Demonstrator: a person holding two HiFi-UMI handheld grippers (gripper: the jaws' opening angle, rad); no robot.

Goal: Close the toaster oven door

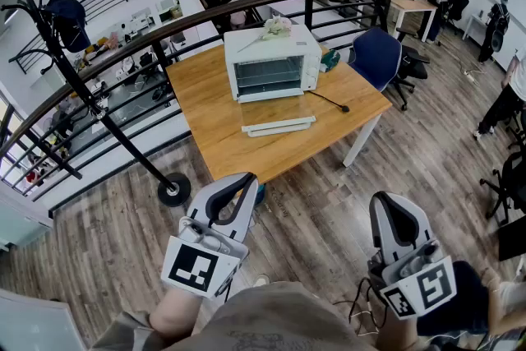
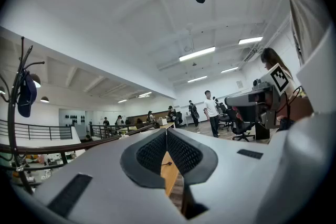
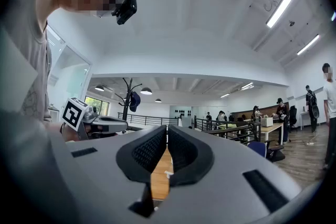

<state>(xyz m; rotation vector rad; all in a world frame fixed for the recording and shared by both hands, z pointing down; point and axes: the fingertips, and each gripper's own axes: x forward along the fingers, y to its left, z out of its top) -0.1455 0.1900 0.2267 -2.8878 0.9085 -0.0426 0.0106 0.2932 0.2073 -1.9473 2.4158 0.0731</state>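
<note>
We stand well back from the bench [image 1: 205, 107], so the toaster oven [image 1: 271, 60], which faces us from its far side, is out of reach. Its door [image 1: 278, 113] is fully open, folded down flat toward us with the white handle [image 1: 278, 126] along the near edge. We judge that this is the edge to lift. We carry the left hand-held gripper [image 1: 245, 181] and the right hand-held gripper [image 1: 383, 205] low by our body, both aimed at the bench. Each has its jaws pressed together on nothing, which suits nudging the door up rather than pinching it. A black cable [image 1: 327, 102] lies just beside the door, seemingly clear of its swing.
</note>
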